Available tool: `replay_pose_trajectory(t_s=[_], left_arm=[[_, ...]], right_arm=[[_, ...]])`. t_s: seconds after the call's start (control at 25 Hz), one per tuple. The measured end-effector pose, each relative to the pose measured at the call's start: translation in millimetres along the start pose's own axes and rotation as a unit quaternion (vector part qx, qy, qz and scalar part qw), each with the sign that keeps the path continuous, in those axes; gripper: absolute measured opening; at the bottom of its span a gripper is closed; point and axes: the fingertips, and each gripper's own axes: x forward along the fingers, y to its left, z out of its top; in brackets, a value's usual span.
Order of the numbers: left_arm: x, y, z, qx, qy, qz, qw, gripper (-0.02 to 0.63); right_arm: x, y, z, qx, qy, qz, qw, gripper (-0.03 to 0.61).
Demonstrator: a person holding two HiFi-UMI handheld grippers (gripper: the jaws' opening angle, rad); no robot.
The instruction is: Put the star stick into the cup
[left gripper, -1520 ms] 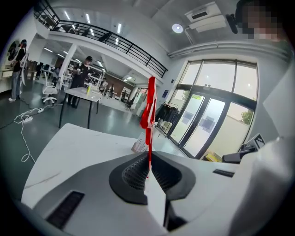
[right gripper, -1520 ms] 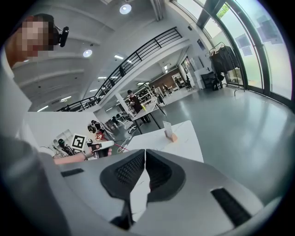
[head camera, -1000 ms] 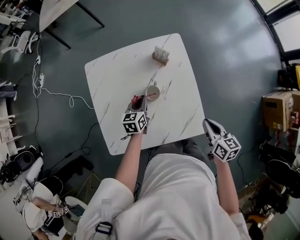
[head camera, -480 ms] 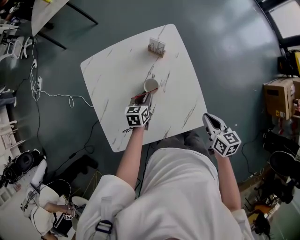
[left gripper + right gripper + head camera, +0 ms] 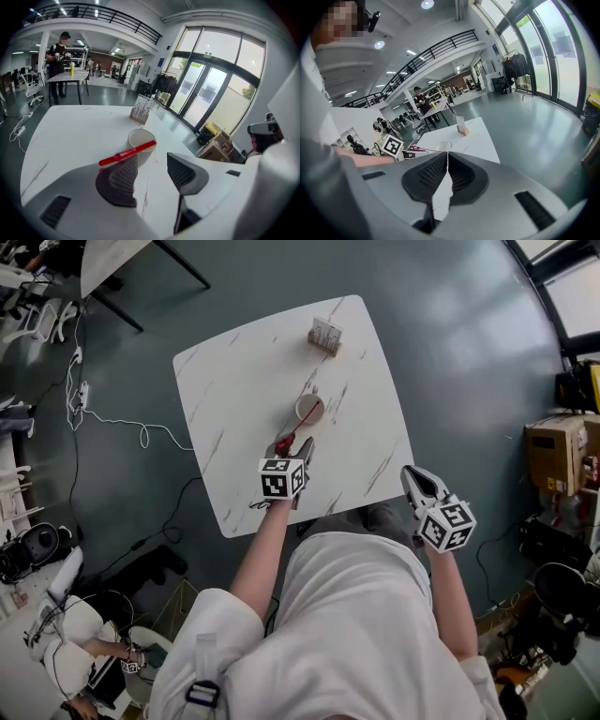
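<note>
Tabletop from the head view: the star stick [image 5: 292, 430] slants out of the cup [image 5: 308, 409] near the middle of the table [image 5: 234, 390], its star end hanging near-left because it leans on the rim. The left gripper [image 5: 300, 450] sits just near of it. The right gripper [image 5: 412, 480] waits off the near right edge, probably unneeded.

The left gripper view adds what the overhead angle hides: the claw is releasing, its jaws opening, with only bare tabletop between the pads. The stick crosses just above the left pad's tip.

The right gripper view shows that claw clenched on nothing.
</note>
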Motion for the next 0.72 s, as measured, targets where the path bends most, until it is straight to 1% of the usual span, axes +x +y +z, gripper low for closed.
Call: replay_pose_trajectory(t_s=[0.12,0.24,0.4,0.48,0.56,0.68,0.72], left_arm=[[-9.5,3.9,-3.5,-0.007,-0.007,0.008,0.9999,0.209],[-18.1,2.3,-5.9,-0.013,-0.013,0.005,0.9998,0.209],[-33.3,-9.8,-6.7,-0.006,-0.028,-0.001,0.9996,0.202],[-41.9,-16.9,-6.2,-0.007,-0.043,0.002,0.9990,0.164],[-49.9,-22.8,-6.6,-0.013,-0.057,0.014,0.9982,0.132],[-64.8,-28.8,-10.5,-0.037,-0.077,0.048,0.9952,0.054],[-70.4,-31.2,-13.1,-0.049,-0.084,0.057,0.9936,0.046]], right_arm=[[-0.8,5.2,0.9,-0.013,-0.001,0.005,1.000,0.026],[-2.3,4.5,3.4,-0.012,-0.007,0.006,1.000,0.026],[-4.0,12.3,7.1,-0.021,-0.014,0.022,0.999,0.026],[-6.2,15.8,9.2,-0.031,-0.017,0.033,0.999,0.026],[-9.2,15.6,14.0,-0.041,-0.021,0.045,0.998,0.026],[-20.0,10.2,22.7,-0.050,-0.030,0.059,0.997,0.026],[-25.3,8.1,25.3,-0.052,-0.034,0.063,0.996,0.026]])
